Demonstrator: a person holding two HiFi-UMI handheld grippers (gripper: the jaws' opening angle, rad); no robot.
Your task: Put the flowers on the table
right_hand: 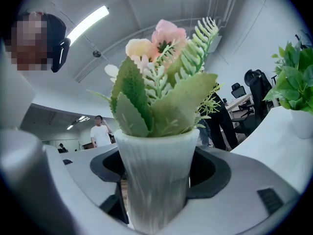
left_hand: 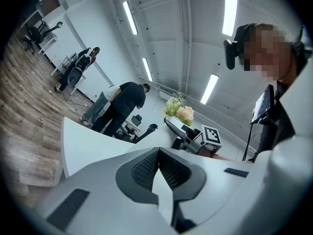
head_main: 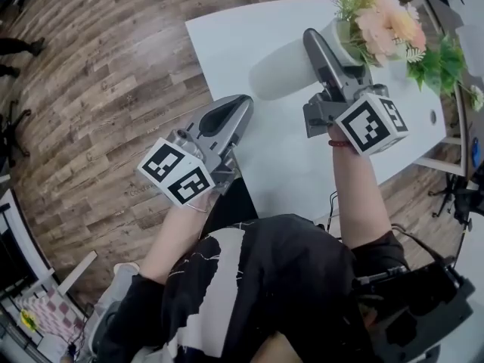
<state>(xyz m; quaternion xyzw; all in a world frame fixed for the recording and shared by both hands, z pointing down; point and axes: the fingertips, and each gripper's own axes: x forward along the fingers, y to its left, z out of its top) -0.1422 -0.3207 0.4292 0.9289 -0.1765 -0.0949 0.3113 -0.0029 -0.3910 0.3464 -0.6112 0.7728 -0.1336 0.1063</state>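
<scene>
A bunch of pink flowers with green leaves (head_main: 382, 13) stands in a ribbed white vase (head_main: 342, 38). My right gripper (head_main: 333, 42) is shut on that vase and holds it over the far part of the white table (head_main: 249, 36). In the right gripper view the vase (right_hand: 156, 175) fills the gap between both jaws, with the flowers (right_hand: 161, 82) rising above it. My left gripper (head_main: 233, 110) hovers at the table's near left edge, shut with nothing in it; its jaw tips meet in the left gripper view (left_hand: 157, 155).
A second green plant (head_main: 442, 63) in a white pot (right_hand: 299, 121) stands on the table at the right. Wooden floor (head_main: 98, 89) lies to the left. People (left_hand: 120, 106) and office chairs (right_hand: 254, 89) are in the background.
</scene>
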